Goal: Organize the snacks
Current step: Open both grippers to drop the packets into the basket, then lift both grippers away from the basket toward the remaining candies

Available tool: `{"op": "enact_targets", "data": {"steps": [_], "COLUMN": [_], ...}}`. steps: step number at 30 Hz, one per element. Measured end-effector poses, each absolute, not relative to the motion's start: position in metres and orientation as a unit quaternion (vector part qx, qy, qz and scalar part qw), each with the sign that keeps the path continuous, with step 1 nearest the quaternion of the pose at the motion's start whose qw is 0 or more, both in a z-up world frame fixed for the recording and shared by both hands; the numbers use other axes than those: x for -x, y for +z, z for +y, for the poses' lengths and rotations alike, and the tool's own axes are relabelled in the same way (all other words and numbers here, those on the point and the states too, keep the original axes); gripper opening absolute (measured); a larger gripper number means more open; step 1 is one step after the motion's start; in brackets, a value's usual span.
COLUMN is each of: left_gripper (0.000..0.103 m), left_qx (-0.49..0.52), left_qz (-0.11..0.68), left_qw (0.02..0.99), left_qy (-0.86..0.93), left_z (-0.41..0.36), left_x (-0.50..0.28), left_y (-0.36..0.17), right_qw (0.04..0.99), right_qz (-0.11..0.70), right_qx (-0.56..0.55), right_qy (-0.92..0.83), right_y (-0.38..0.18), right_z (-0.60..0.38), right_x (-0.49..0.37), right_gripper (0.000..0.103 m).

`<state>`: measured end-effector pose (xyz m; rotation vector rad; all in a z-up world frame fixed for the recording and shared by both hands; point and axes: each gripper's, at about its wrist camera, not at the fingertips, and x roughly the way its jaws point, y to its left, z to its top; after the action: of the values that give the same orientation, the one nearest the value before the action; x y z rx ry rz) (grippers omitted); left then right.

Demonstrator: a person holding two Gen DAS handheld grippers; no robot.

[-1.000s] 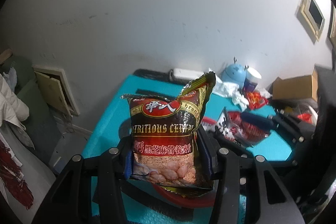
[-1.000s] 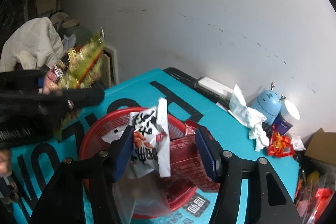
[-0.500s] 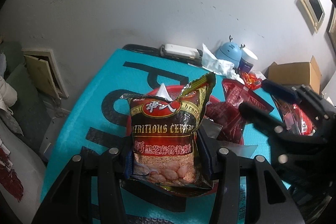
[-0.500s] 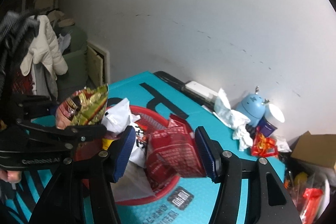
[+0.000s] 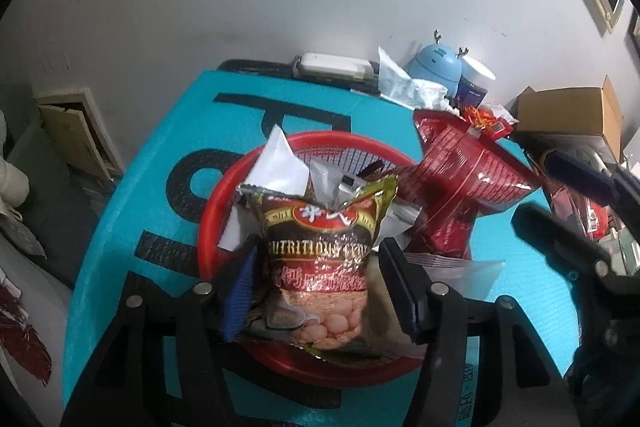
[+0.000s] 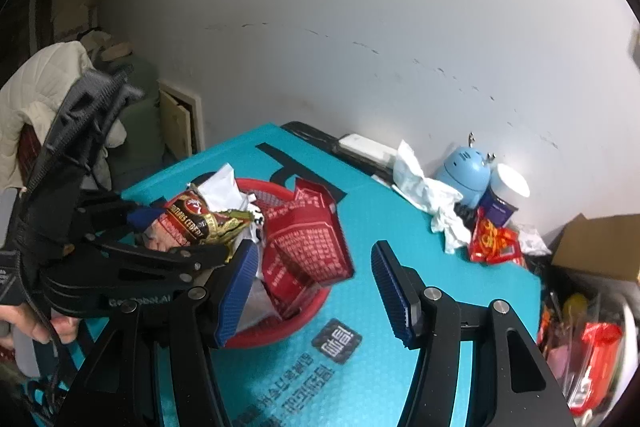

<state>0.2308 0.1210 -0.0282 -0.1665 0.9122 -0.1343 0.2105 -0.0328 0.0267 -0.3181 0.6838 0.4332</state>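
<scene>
Sitting in the round red basket [image 5: 240, 183], the shiny crinkly bag [image 5: 320, 259] stands between the left gripper's [image 5: 316, 291] just-loosened fingers. The right gripper [image 6: 312, 287] gapes empty over the bumpy blue mat [image 6: 440, 267].

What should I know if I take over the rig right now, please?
Left tongs: jaws have just been opening; the cereal bag stands between them in the red basket, seemingly released.
Right tongs: open, empty.
Done: red packet leans in the basket, beside a white packet.
Left: orange-red packets lie by the blue gadget on the teal mat.
</scene>
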Motion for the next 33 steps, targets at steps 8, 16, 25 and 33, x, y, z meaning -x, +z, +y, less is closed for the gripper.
{"op": "enact_targets", "data": {"steps": [8, 16, 25, 33], "left_gripper": [0.059, 0.059, 0.059, 0.059], "left_qx": [0.074, 0.057, 0.033, 0.009], "left_qz": [0.419, 0.384, 0.324, 0.278], "left_qw": [0.904, 0.921, 0.944, 0.959], "left_qy": [-0.049, -0.043, -0.051, -0.062], "left_z": [0.124, 0.119, 0.102, 0.082], "left_x": [-0.218, -0.194, -0.149, -0.101], "left_y": [-0.002, 0.037, 0.093, 0.133], "right_qw": [0.907, 0.913, 0.93, 0.944], "right_qz": [0.339, 0.325, 0.282, 0.243], "right_qx": [0.128, 0.111, 0.098, 0.085], "right_qy": [0.216, 0.22, 0.214, 0.209], "right_y": [0.03, 0.05, 0.096, 0.131], "right_z": [-0.04, -0.046, -0.064, -0.082], "right_x": [-0.207, -0.195, -0.159, -0.116], "right_gripper": [0.059, 0.059, 0.059, 0.063]}}
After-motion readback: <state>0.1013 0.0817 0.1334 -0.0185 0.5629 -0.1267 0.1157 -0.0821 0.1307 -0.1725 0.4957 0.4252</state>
